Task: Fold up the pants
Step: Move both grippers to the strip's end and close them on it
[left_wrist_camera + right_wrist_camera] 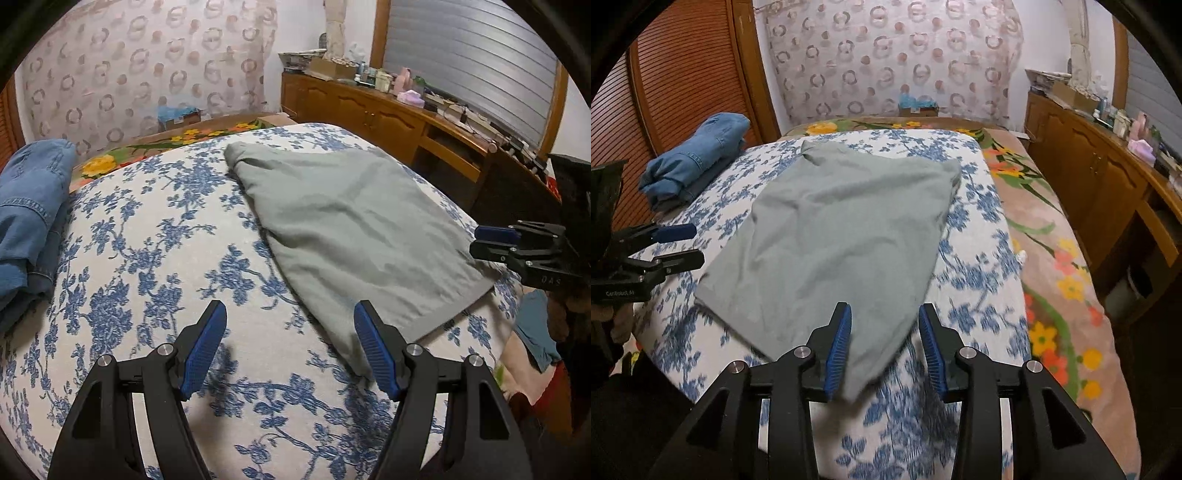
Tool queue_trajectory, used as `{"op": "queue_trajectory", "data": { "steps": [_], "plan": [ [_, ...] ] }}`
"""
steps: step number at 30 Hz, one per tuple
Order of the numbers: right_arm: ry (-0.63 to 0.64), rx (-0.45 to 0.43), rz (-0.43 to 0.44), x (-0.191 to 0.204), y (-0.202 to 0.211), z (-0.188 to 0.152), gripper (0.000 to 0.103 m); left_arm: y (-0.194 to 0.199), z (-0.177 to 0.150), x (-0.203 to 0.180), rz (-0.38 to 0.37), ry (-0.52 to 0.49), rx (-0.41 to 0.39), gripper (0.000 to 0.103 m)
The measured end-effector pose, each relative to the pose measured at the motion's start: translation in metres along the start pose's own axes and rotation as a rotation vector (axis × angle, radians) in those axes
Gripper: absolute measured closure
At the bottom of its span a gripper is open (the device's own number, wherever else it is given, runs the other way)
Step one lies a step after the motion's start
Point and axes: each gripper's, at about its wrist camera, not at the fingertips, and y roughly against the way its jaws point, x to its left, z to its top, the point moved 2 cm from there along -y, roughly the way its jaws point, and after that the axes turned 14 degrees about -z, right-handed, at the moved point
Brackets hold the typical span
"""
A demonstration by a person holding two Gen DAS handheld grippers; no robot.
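The grey pants (834, 236) are spread flat on the bed (979, 266) with their long axis running away from the right gripper (884, 350), whose parted, empty jaws straddle the near corner, while the open left gripper (290, 347) is held just beside their edge.

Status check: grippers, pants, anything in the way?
Left gripper open, empty. Right gripper open, empty. Grey pants folded flat on bed. Folded jeans clear, off to the side.

Wrist cams, close, both over bed (155, 236)
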Motion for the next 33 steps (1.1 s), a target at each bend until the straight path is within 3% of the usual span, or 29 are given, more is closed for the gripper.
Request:
{"op": "queue_trajectory", "data": {
  "steps": [7,15,27,30,33],
  "plan": [
    [-0.037,0.017,0.012,0.0,0.011,-0.015,0.064,-0.007,-0.004,-0.014,-0.042,-0.025,0.03,0.036],
    [-0.045,0.016,0.045,0.014,0.013,-0.022,0.064,-0.016,-0.01,-0.014,-0.023,-0.029,0.068,0.036],
    [-0.052,0.0,0.025,0.022,0.021,-0.031,0.064,-0.017,-0.013,-0.012,-0.034,-0.007,0.057,0.036],
    [-0.052,-0.01,0.019,0.025,0.021,-0.033,0.067,-0.017,-0.013,-0.012,-0.035,-0.006,0.057,0.036],
    [-0.068,-0.024,0.034,0.024,0.022,-0.037,0.072,-0.017,-0.014,-0.014,-0.054,0.0,0.054,0.043]
  ]
}}
